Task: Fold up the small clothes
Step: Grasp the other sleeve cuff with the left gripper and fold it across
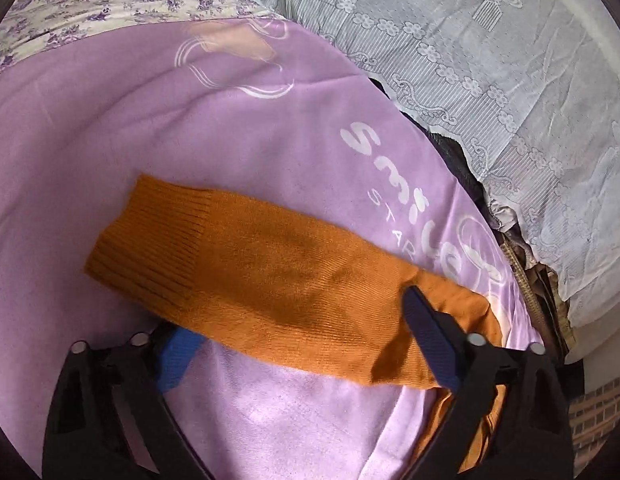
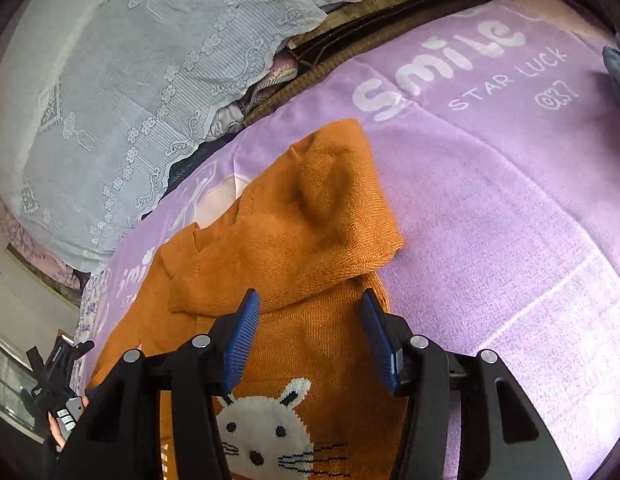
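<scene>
Left gripper [image 1: 302,344] pad — half hidden under sleeve [image 1: 246,264].

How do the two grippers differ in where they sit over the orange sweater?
The left gripper straddles the sweater's sleeve, jaws wide; the right gripper hovers over the chest above the rabbit face, jaws narrower. The sleeve lies flat across the purple blanket; the hood lies rumpled. Both are open, gripping nothing.
</scene>
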### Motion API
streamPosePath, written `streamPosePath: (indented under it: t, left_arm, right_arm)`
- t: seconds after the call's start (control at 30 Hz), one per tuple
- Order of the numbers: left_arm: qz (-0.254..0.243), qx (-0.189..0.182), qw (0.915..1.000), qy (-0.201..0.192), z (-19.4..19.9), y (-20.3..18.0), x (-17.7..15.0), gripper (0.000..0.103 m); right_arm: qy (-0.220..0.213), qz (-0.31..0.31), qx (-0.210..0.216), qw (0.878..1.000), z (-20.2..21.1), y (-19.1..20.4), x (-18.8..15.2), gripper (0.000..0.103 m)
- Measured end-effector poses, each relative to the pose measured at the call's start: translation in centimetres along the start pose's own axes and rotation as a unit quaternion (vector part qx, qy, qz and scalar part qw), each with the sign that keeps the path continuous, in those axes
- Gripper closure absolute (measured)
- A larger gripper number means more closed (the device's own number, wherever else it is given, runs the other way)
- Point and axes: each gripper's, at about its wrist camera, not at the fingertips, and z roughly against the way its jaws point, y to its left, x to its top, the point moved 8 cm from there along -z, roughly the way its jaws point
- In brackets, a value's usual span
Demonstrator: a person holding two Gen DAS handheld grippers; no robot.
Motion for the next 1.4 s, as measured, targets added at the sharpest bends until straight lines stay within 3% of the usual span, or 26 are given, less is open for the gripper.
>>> streamPosePath:
  t: [0.03,0.07,0.2,0.27,0.53,0.7,0.87,1.4]
  left_arm:
    - [-0.001,0.01,0.9999,-0.001,0.1,0.5,0.1,0.046]
    - [0.001,0.018,0.9998,0.0,0.0,0.9,0.2,0.055]
    - [0.003,0.038,0.9993,-0.002,0.1,1.9,0.3,0.077]
    - [-0.006,0.042,0.9991,-0.003,0.4,1.8,0.2,0.093]
    - [-0.114,0.065,0.991,-0.028,2.6,-2.6,-0.7,0.099]
    - [-0.172,0.047,0.9836,-0.028,3.9,-6.7,-2.1,0.099]
    - [-0.238,0.043,0.9695,-0.037,4.8,-10.8,-3.4,0.099]
    - [-0.305,0.031,0.9515,-0.021,4.3,-18.5,-7.7,0.099]
  right_arm:
    - [-0.001,0.003,-0.001,1.0,0.0,0.1,-0.1,0.05]
    - [-0.002,0.007,-0.004,1.0,0.0,0.3,-0.1,0.05]
    - [-0.002,0.019,-0.008,1.0,-0.1,0.5,-0.3,0.05]
    - [0.002,0.018,-0.008,1.0,-0.2,0.5,-0.4,0.05]
    - [-0.001,0.012,0.007,1.0,1.3,0.9,0.3,0.05]
    - [0.01,0.034,0.017,0.999,2.5,1.8,0.6,0.05]
    - [0.016,0.056,0.006,0.998,3.0,1.0,0.5,0.049]
    - [0.005,0.046,0.011,0.999,3.6,-0.9,1.4,0.045]
